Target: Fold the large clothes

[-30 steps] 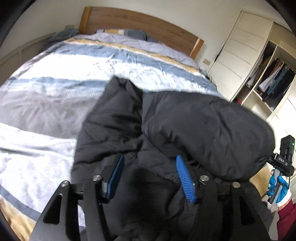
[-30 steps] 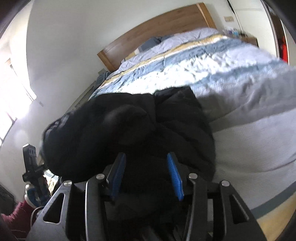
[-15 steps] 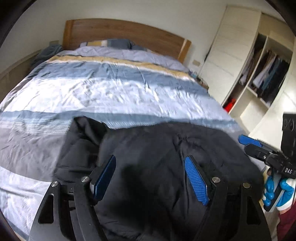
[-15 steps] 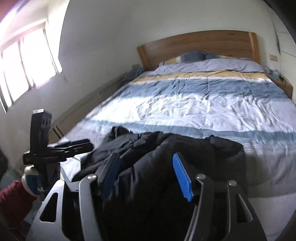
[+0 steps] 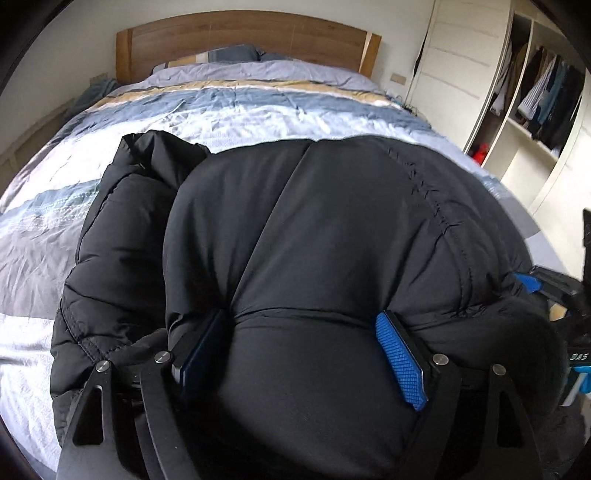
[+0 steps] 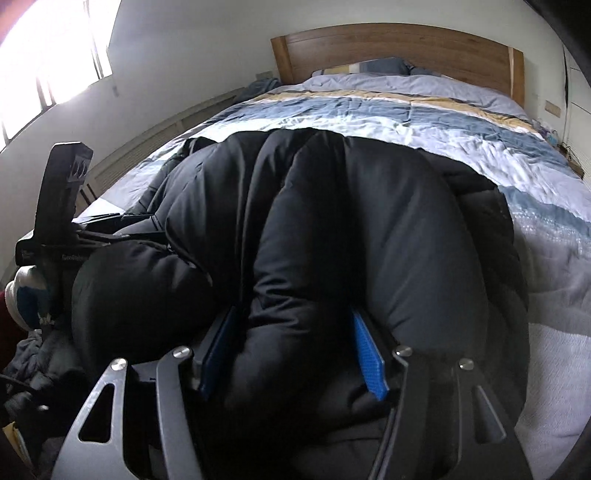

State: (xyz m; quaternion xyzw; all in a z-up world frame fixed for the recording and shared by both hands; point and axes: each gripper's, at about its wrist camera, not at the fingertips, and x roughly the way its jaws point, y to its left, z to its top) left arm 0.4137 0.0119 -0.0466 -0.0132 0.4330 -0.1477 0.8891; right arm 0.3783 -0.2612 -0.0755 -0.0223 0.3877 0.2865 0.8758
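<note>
A big black puffer jacket (image 5: 314,229) lies bunched on the striped bed and fills most of both views (image 6: 351,229). My left gripper (image 5: 301,354) has its blue pads wide apart with a thick bulge of the jacket pressed between them. My right gripper (image 6: 293,350) likewise has a padded fold of the jacket between its blue pads. The right gripper shows at the right edge of the left wrist view (image 5: 543,286); the left gripper's body shows at the left of the right wrist view (image 6: 62,206). The jacket's underside and the fingertips are hidden.
The bed (image 5: 240,107) has a blue, white and tan striped duvet and a wooden headboard (image 5: 243,33). An open wardrobe (image 5: 535,92) with hanging clothes stands to the right. A bright window (image 6: 44,55) is on the left wall. Dark clothing (image 6: 33,362) lies by the bed's near left.
Both grippers have pushed forward and down into the jacket; its padded bulk now bulges between each pair of pads and fills the views. The jacket has spread further up the bed.
</note>
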